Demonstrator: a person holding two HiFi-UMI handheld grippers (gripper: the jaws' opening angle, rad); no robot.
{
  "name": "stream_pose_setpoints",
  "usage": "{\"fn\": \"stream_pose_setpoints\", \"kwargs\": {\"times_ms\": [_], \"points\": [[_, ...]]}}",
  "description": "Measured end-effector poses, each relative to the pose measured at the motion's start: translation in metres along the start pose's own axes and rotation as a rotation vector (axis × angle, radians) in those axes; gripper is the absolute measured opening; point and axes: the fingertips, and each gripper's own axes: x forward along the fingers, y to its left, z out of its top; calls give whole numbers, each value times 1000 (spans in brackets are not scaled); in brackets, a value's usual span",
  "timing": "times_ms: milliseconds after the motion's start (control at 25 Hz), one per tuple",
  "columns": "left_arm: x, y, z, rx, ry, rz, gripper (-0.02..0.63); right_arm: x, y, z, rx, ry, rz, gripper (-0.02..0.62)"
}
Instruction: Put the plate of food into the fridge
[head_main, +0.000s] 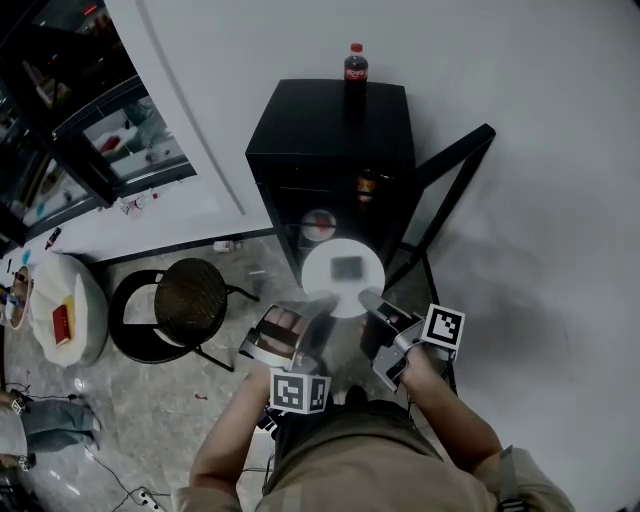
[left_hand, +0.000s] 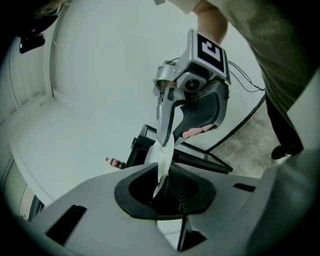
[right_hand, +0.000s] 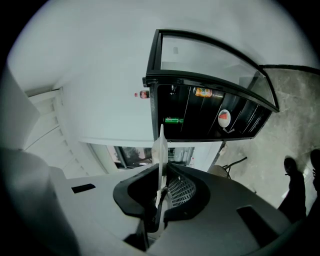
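Plate (head_main: 343, 277), white and round with a dark piece of food (head_main: 347, 267) on it, hangs just in front of the open black fridge (head_main: 330, 130) in the head view. The left hand-held gripper (head_main: 322, 303) pinches its near-left rim and the right hand-held gripper (head_main: 368, 298) its near-right rim. A cola bottle (head_main: 355, 65) stands on the fridge top, the fridge door (head_main: 455, 170) is swung out to the right, and a round stool (head_main: 190, 295) sits on the floor to the left.

Left gripper view: the jaws of the left hand-held gripper (left_hand: 165, 187) are nearly together, clamped on the plate (left_hand: 162, 160), seen edge-on. The right hand-held gripper (left_hand: 166, 137) grips the opposite rim, with the fridge (left_hand: 142, 145) and cola bottle (left_hand: 116, 163) beyond.

Right gripper view: the right hand-held gripper (right_hand: 161, 192) is likewise closed tight on the thin plate (right_hand: 161, 150) rim. Ahead, the fridge (right_hand: 210, 112) stands open, and inside it are an orange-labelled bottle (right_hand: 204, 92), a green item (right_hand: 173, 120) and a red-and-white round item (right_hand: 224, 118).
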Motion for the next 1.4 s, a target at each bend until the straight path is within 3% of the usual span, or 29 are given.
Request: {"fn": "stream_pose_setpoints", "kwargs": {"times_ms": [480,920,1400], "points": [[8,-11,25,-96,-17,-37,93,-29,-9,13,1,0,-26,46],[9,-24,-17,-180,1,-69,117,3,-32,1,-1,25,-49,44],[17,-26,-77,-179,24,-94,117,59,-52,-12,51,29,-112,40]]}}
